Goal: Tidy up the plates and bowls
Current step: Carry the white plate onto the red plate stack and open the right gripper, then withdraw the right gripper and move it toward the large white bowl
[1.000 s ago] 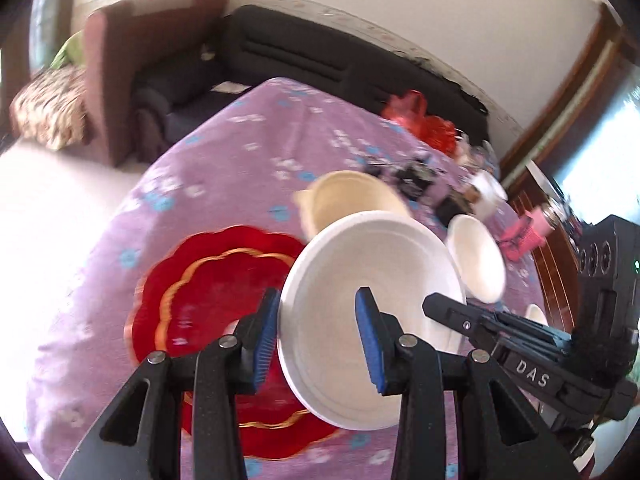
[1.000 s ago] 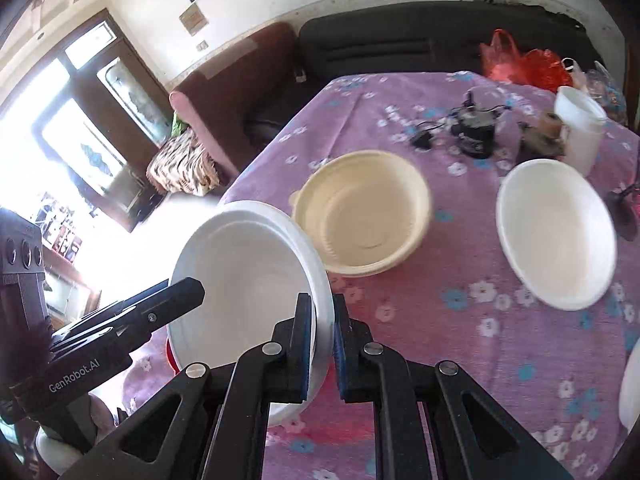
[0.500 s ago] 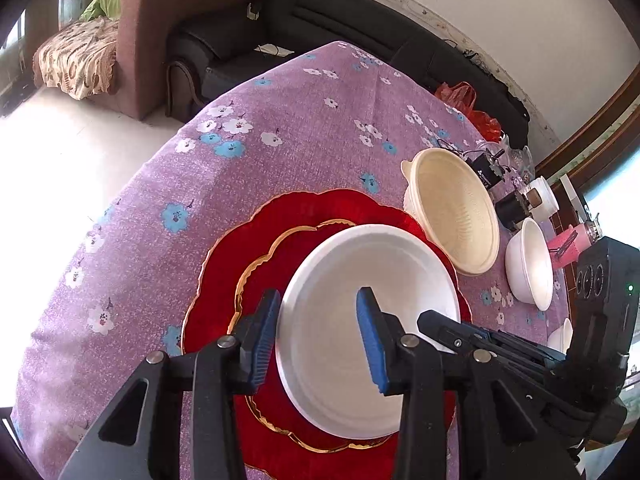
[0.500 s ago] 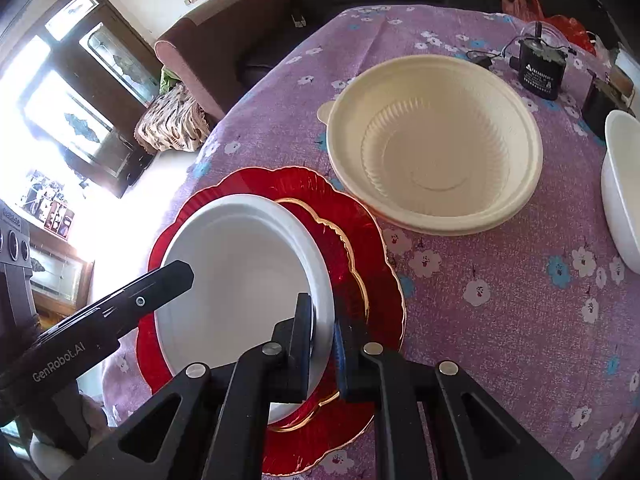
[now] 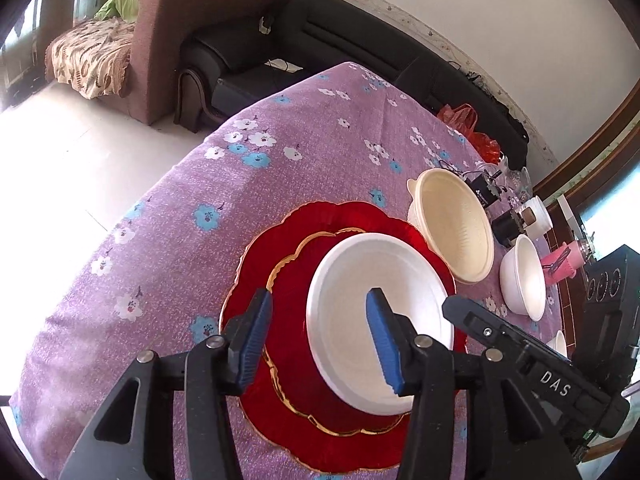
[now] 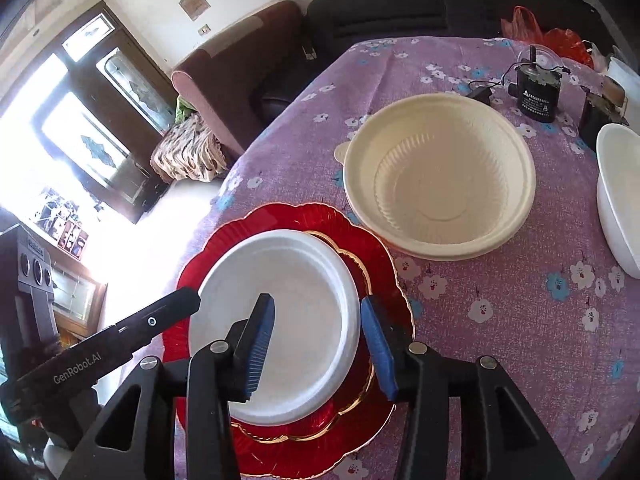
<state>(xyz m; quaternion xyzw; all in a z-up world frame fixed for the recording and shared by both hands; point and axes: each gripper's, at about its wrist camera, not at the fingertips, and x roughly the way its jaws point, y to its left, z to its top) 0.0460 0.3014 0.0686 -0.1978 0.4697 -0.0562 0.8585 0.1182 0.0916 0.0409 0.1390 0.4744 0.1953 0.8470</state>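
Observation:
A white foam plate (image 5: 360, 304) (image 6: 288, 296) lies on a red scalloped plate with a gold ring (image 5: 280, 264) (image 6: 380, 268) on the purple flowered tablecloth. My right gripper (image 6: 318, 344) is open, its jaws astride the white plate's near right rim, no longer gripping it. My left gripper (image 5: 318, 336) is open and empty, hovering over the plates' left side. A cream bowl (image 5: 452, 224) (image 6: 440, 176) stands just beyond the red plate. A white bowl (image 5: 524, 276) (image 6: 618, 196) stands further right.
Black electronic gadgets with cables (image 6: 538, 88), a white cup (image 5: 538, 212) and a pink item (image 5: 560, 260) crowd the table's far right. A red bag (image 6: 560, 40) lies at the far edge. A sofa and armchair stand beyond the table (image 5: 280, 128).
The right gripper carried the white plate down onto the red plate and opened, letting it go. The left gripper stayed open and drew back a little.

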